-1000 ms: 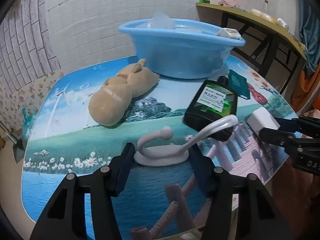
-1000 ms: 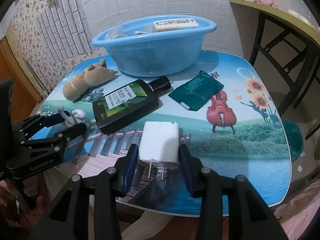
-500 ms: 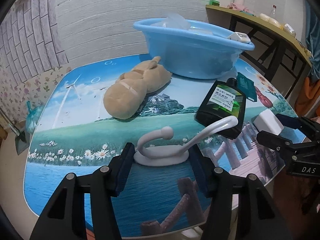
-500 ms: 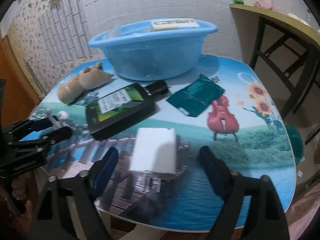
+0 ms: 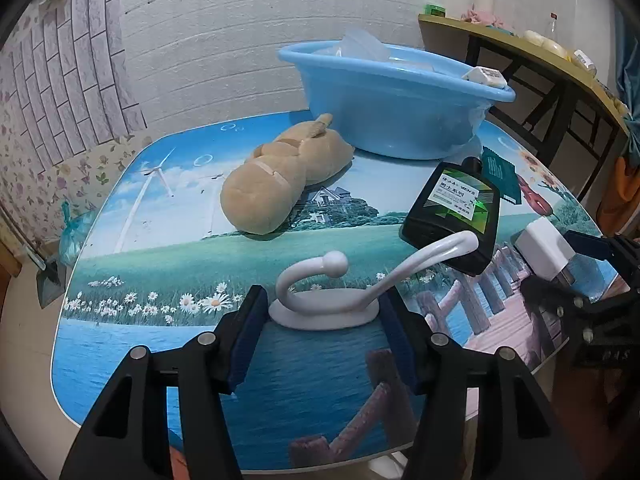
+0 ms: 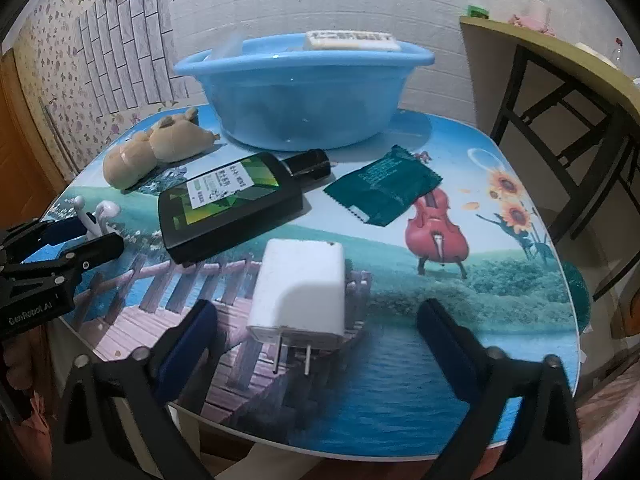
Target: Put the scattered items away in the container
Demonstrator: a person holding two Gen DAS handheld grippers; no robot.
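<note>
White plastic hook [image 5: 332, 300], left wrist view: base lies between the two fingers [image 5: 250, 334] of the left gripper [image 5: 322, 336], near the front edge of the tabletop [image 5: 132, 216]. Both pads sit against the rim of the base, fingers at a middling spread, holding the hook. Tan plush toy [image 5: 280, 184] lies toward the back edge, just beside the blue basin [image 5: 392, 120]; black bottle [image 5: 456, 212] lies to the right of the hook's long arm.

White charger [image 6: 300, 284], right wrist view: lies flat near the front edge of the tabletop [image 6: 500, 320], prongs toward the camera, between the fingers [image 6: 188, 340] of the right gripper [image 6: 316, 340]. Jaws have just been opening and now stand wide; a clear gap shows on each side, neither pad touching the charger. Black bottle [image 6: 232, 200] lies just behind the charger; green packet [image 6: 384, 188] to its right, near the middle. Blue basin [image 6: 300, 92] stands at the back edge, a boxed item showing over its rim. Left gripper [image 6: 86, 236] shows at the left edge, the hook [image 6: 100, 216] between its fingers.
</note>
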